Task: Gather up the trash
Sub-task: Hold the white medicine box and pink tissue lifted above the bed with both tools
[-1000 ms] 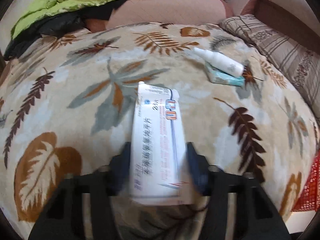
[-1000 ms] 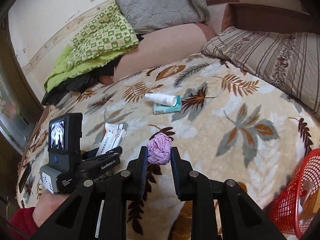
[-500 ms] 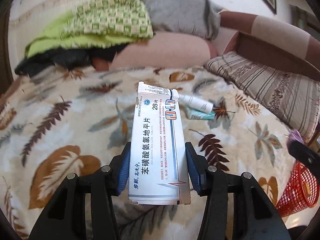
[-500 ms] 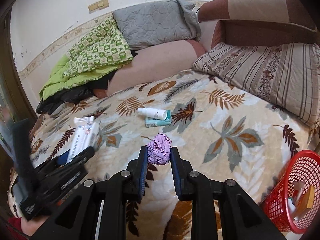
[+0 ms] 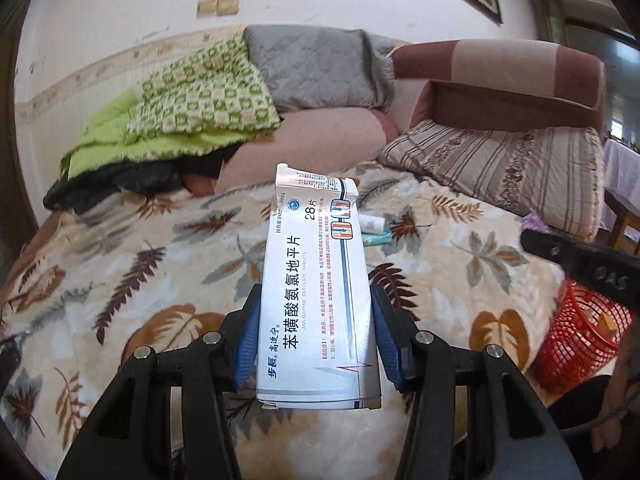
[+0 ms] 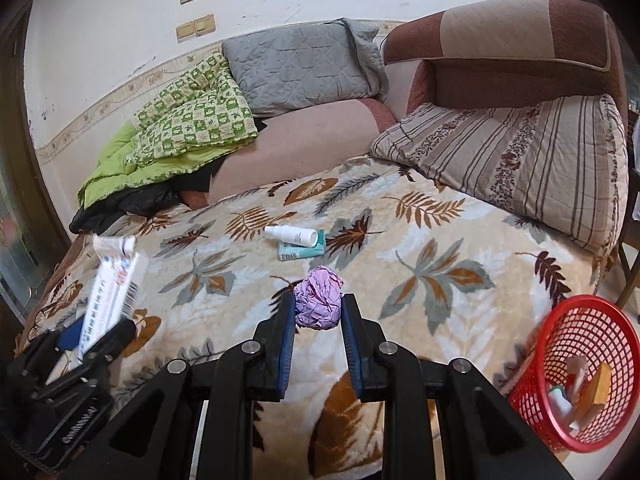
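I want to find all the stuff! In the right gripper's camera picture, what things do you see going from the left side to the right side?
White medicine box → white spray bottle → crumpled purple paper → red basket.

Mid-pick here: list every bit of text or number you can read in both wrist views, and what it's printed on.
"苯磺酸氨氯地平片": front of the medicine box clamped in the left gripper.
"AMLODIPINE BESILATE TABLETS": same box, under the Chinese name.
"28片": same box, near the top.
"步长" and "高适宁": same box, lower left corner.
"045": on the right gripper, as seen in the left wrist view.
Too small or blurred: the box's fine print, the white bottle, the teal box.
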`<move>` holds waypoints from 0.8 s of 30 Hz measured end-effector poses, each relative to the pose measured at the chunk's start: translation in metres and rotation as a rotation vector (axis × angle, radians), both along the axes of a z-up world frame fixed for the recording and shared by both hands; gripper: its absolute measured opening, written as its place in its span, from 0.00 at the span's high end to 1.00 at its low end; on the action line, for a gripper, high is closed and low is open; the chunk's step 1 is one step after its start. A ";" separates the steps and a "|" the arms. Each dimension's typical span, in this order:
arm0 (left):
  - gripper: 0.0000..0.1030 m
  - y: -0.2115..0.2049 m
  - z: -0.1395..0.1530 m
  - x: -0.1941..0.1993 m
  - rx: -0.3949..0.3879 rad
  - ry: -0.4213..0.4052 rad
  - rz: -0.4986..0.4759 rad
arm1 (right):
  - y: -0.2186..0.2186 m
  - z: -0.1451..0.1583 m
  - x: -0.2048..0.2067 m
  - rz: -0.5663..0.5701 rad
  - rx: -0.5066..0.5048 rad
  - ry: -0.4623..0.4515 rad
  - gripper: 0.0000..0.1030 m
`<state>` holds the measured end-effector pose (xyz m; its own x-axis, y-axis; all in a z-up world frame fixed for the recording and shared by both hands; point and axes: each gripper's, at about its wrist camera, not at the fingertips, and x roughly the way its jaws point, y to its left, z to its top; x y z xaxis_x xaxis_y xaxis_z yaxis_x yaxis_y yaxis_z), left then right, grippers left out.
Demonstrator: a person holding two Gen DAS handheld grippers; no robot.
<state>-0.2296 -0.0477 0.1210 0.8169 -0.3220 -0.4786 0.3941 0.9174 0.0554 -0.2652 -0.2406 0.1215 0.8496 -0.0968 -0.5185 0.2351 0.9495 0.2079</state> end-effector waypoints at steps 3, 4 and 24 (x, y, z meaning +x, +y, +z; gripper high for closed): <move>0.52 -0.002 0.006 -0.012 0.008 -0.031 -0.022 | 0.003 0.000 -0.008 -0.001 -0.004 -0.001 0.76; 0.52 -0.003 0.008 -0.014 0.008 -0.040 -0.025 | 0.003 0.000 -0.010 -0.002 -0.003 0.000 0.76; 0.52 -0.018 -0.036 0.049 -0.013 0.066 -0.007 | -0.007 -0.036 0.029 0.053 -0.029 0.106 0.76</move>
<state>-0.1808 -0.0657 0.0853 0.7810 -0.3345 -0.5273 0.4031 0.9150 0.0167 -0.2359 -0.2479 0.0854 0.7947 -0.0692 -0.6030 0.2033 0.9665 0.1570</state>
